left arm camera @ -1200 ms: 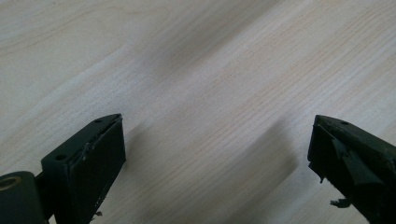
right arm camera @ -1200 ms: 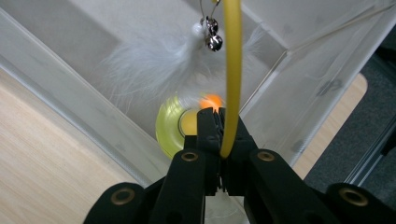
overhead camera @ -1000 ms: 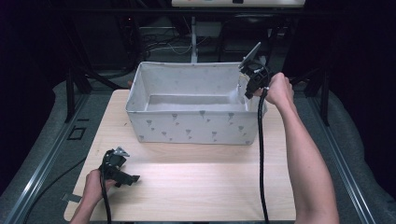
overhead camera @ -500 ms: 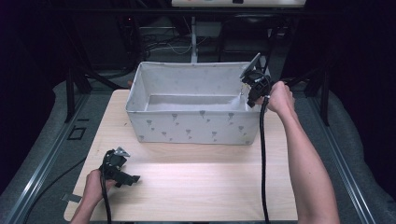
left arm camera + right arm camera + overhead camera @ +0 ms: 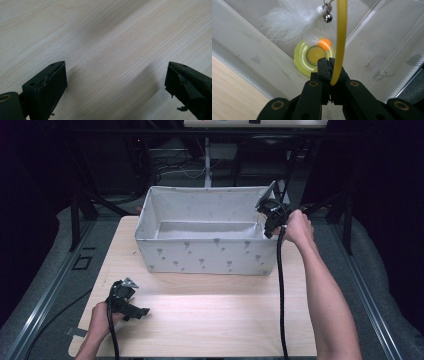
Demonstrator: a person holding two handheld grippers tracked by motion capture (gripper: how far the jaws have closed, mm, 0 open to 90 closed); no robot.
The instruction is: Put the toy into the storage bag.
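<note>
A cat toy lies in the right end of the white fabric bin [image 5: 207, 256]: a yellow round base [image 5: 302, 58] with an orange ball [image 5: 324, 44], a white feather [image 5: 288, 22] and a small bell [image 5: 327, 17]. Its curved yellow wand [image 5: 339, 47] rises from the base, and my right gripper [image 5: 327, 62] is shut on that wand. In the high view the right gripper [image 5: 267, 217] hangs over the bin's right rim. My left gripper [image 5: 134, 310] rests low over the wooden table [image 5: 210, 315] at the front left, with its jaws wide open and nothing between them [image 5: 116, 82].
The bin stands across the far half of the table, printed with small grey marks. A black cable [image 5: 280, 290] trails from the right gripper along the forearm. Dark frame rails and cables lie beyond the table's far edge.
My right gripper has sunk a little toward the bin's right end. The left gripper has stayed where it was.
</note>
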